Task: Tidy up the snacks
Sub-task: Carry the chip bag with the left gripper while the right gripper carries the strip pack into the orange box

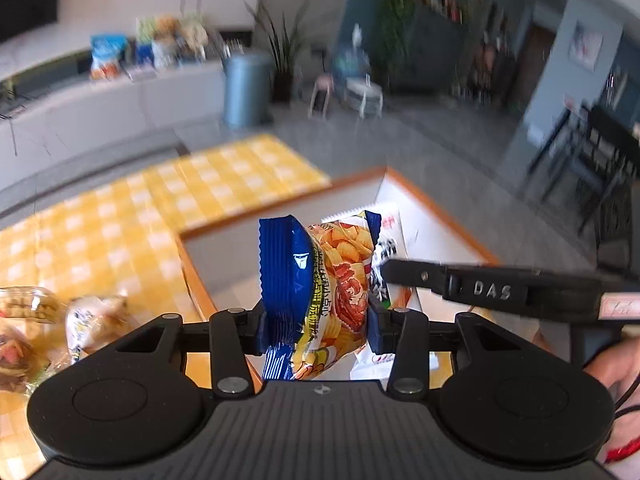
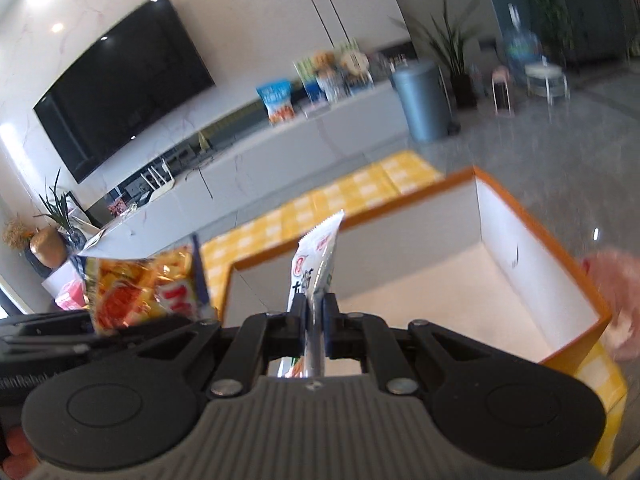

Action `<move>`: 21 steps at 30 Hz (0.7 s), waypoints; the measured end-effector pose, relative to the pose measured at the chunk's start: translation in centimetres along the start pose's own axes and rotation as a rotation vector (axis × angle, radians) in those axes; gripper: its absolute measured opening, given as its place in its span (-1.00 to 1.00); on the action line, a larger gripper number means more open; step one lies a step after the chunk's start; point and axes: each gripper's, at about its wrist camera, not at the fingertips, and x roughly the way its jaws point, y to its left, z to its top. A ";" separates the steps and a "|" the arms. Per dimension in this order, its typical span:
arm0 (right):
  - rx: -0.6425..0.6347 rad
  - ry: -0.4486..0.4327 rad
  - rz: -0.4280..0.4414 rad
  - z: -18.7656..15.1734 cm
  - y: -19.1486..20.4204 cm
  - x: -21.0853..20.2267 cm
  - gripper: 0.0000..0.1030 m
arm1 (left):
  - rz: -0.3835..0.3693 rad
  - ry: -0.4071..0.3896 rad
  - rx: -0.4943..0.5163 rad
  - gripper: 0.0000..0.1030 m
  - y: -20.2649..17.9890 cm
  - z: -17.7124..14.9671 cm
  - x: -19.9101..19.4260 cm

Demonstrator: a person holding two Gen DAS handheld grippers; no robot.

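Observation:
My left gripper [image 1: 318,326] is shut on a blue and orange chip bag [image 1: 320,292] and holds it above the near edge of an orange-rimmed white box [image 1: 436,208]. My right gripper [image 2: 315,316] is shut on a white snack packet [image 2: 316,264] over the same box [image 2: 532,248], whose inside looks empty. The right gripper shows in the left wrist view [image 1: 386,268], with the white packet [image 1: 386,240] behind the chip bag. The chip bag shows at the left in the right wrist view [image 2: 148,284].
The box sits on a yellow checked tablecloth [image 1: 132,216]. Several wrapped snacks [image 1: 92,320] lie on the cloth at the left. A long white TV cabinet with snack bags [image 2: 276,100], a grey bin [image 2: 424,100] and a black TV [image 2: 124,80] stand beyond.

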 end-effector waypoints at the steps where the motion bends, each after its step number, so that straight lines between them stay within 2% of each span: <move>1: 0.014 0.023 0.009 0.0 -0.4 0.6 -0.90 | 0.014 0.028 0.021 -0.04 0.0 0.1 1.1; 8: 0.018 0.142 0.028 -0.6 -1.8 4.1 -0.90 | 0.050 0.225 0.101 -0.03 0.1 -1.0 6.3; 15: 0.046 0.249 0.043 -0.6 -2.5 7.0 -0.91 | 0.080 0.342 0.191 -0.03 -0.9 -0.5 8.8; 21: -0.007 0.279 0.019 -1.0 -1.9 8.1 -0.91 | 0.116 0.393 0.306 0.00 -2.3 -1.0 9.8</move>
